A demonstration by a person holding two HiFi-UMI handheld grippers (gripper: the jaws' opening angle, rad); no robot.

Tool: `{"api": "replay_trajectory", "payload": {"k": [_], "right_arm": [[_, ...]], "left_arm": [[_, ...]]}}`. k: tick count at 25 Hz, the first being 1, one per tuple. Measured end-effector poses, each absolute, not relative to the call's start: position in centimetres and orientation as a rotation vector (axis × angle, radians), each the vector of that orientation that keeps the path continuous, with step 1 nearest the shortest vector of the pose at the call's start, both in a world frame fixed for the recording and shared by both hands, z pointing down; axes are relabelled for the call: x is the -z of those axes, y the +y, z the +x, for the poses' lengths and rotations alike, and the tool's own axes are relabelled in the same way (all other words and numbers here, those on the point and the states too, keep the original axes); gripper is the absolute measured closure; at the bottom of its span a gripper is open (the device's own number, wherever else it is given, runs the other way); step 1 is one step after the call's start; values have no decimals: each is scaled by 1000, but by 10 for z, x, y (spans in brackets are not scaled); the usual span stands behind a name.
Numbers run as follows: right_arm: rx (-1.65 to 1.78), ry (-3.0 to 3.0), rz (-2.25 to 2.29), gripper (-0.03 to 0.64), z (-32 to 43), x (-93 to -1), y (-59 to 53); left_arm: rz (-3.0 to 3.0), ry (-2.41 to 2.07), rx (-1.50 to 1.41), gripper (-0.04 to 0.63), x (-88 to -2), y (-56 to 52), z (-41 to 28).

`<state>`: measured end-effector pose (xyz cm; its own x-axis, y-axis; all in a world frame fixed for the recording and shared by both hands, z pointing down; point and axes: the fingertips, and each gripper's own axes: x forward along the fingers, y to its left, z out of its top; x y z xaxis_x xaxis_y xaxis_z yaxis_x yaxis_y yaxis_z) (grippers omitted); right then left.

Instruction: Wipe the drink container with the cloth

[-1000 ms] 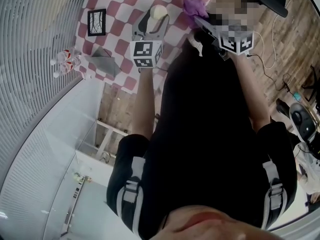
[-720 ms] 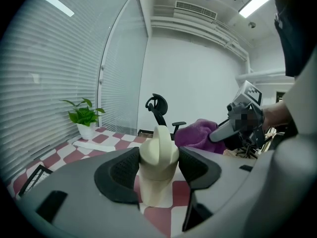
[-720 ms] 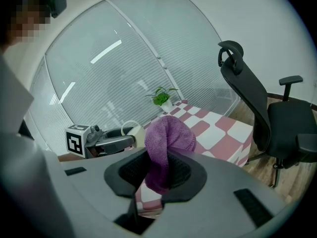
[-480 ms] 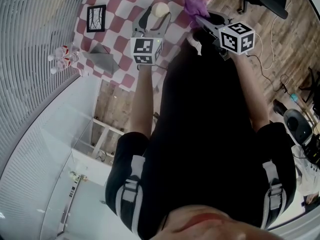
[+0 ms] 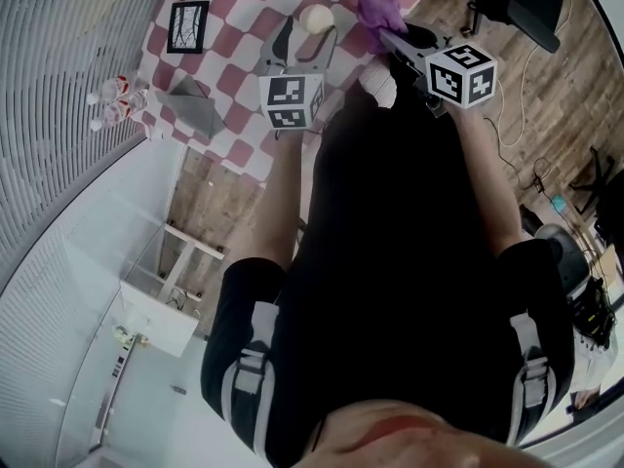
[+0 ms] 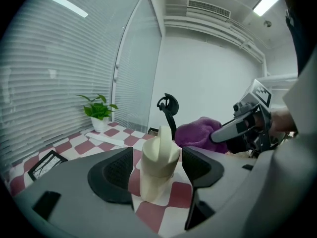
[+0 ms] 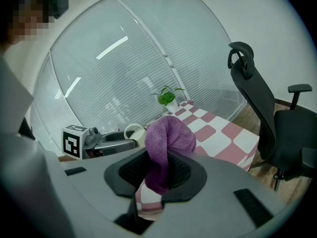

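Observation:
A cream drink container with a loop handle stands upright on the red-and-white checkered table. It is also visible in the head view as the container. My left gripper straddles it, and its jaws are opening, with a narrow gap showing on each side of the container. In the head view the left gripper sits just before the container. My right gripper is shut on a bunched purple cloth and is held up just right of the container. From above, the cloth sticks out past the right gripper.
A black picture frame, plastic bottles and a grey folded object lie on the table's left part. A potted plant stands by the blinds. A black office chair is at the table's far end.
The left jaws have spread slightly wider around the container. Both grippers stay almost where they were, and the head view has shifted a little.

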<state>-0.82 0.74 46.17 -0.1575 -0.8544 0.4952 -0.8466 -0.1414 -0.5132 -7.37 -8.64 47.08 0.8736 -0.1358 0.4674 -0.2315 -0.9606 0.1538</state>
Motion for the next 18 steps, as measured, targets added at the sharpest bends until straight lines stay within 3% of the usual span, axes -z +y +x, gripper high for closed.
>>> {"api": "replay_trajectory", "payload": {"k": [18], "right_arm": [[1176, 2634, -1582, 520, 58, -457, -71]], "left_arm": [[2507, -1021, -594, 283, -470, -87, -84]]}}
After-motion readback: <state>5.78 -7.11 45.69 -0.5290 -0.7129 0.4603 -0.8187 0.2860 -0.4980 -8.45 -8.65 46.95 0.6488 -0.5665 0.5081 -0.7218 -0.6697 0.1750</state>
